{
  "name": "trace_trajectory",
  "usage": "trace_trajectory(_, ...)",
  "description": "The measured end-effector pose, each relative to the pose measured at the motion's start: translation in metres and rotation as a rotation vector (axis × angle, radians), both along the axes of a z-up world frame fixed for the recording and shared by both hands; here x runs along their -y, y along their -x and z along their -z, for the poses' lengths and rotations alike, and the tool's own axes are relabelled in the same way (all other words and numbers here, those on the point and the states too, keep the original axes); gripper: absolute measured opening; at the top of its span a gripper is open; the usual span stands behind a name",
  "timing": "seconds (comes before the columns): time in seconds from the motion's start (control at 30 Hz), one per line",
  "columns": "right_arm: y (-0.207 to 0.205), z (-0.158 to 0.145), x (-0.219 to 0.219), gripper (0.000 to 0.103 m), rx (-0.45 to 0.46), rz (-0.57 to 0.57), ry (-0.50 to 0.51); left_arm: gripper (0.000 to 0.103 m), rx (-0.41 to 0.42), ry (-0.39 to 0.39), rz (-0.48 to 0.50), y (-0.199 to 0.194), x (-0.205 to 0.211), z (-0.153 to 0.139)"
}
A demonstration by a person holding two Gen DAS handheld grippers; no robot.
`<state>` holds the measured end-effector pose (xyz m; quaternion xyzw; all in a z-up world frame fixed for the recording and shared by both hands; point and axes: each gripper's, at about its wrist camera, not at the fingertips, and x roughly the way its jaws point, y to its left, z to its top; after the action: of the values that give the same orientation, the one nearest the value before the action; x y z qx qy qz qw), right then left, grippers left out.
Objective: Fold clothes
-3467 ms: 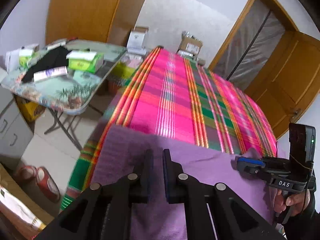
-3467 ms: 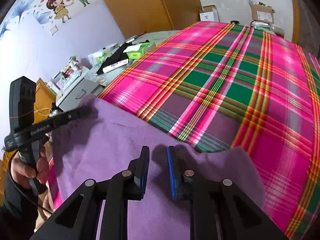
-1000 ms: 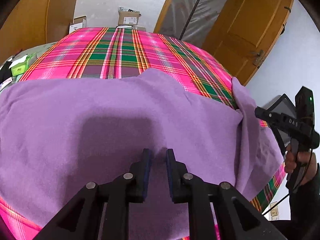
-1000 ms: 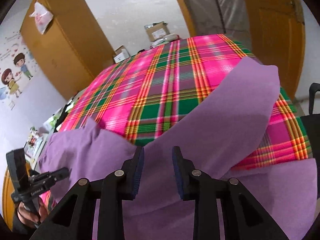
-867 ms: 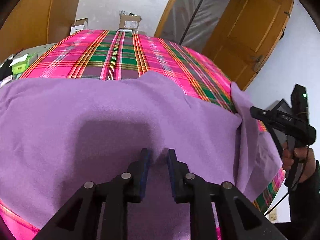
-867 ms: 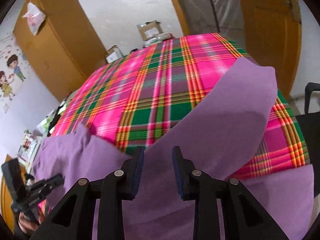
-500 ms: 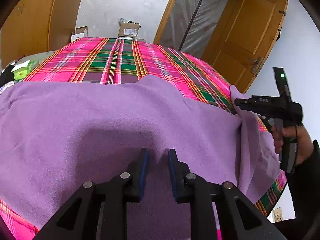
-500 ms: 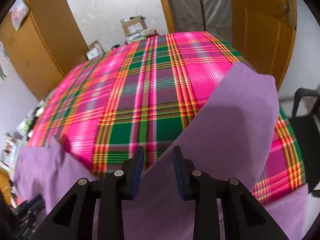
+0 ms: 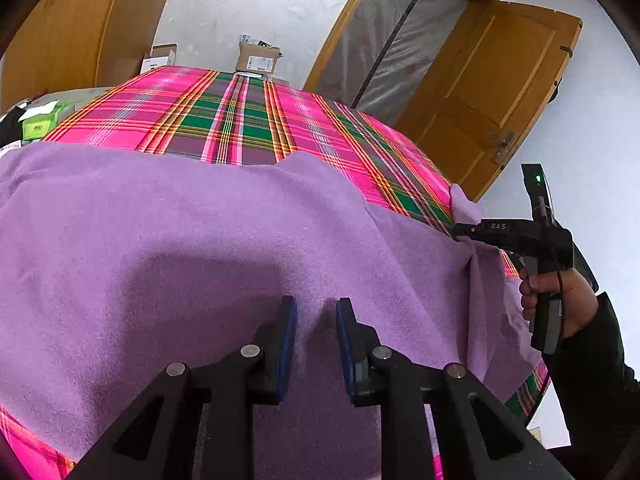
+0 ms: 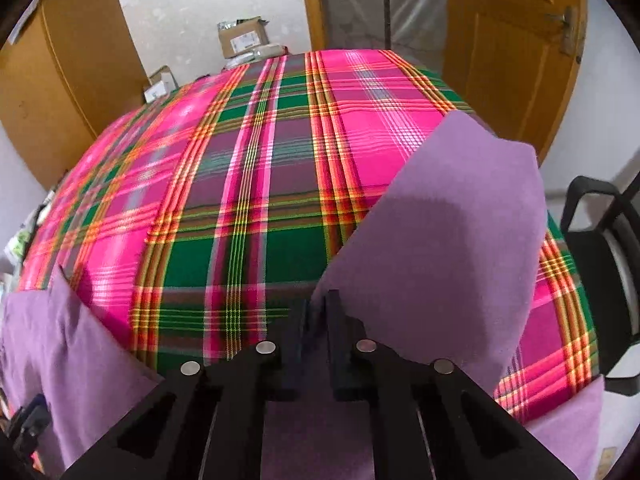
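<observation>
Purple garment spread across the near end of a pink-and-green plaid bedspread, hanging over the near edge. Left gripper low over the middle of the cloth, jaws a little apart with a raised ridge of purple fabric between the blue pads; whether gripping or merely straddling, cannot tell. Right gripper at the right side of the bed, jaws just clenched shut on the edge of a purple flap that rises to the right. From the left wrist view, right gripper pinching the cloth at the far right corner, held by a hand in a dark sleeve. Beyond the bed, cardboard boxes against a white wall, an orange door ajar. Black chair just right of the bed.
</observation>
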<state>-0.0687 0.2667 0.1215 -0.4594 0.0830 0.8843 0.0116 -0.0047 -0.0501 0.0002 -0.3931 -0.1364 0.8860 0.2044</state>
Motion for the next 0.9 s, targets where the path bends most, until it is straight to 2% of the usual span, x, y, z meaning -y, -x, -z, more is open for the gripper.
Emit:
trace_trajectory(0.23,-0.014,-0.005,-0.018,0.003,-0.047,0.015,0.118,0.021,-0.017,0.038,0.000,-0.004,-0.004,-0.001)
trace_trajectory(0.43,-0.040,-0.023,-0.032,0.003,-0.118,0.036,0.178,0.021,-0.020,0.042,-0.001,-0.004,-0.004,-0.001)
trace_trajectory(0.7,-0.086,-0.051,-0.055,0.003,-0.207,0.067,0.217,0.021,-0.030,0.079,-0.001,-0.007,-0.008,-0.003)
trace_trajectory(0.9,-0.129,-0.052,-0.077,0.003,-0.215,0.114,0.216,0.021,-0.027,0.059,-0.001,-0.007,-0.005,-0.002)
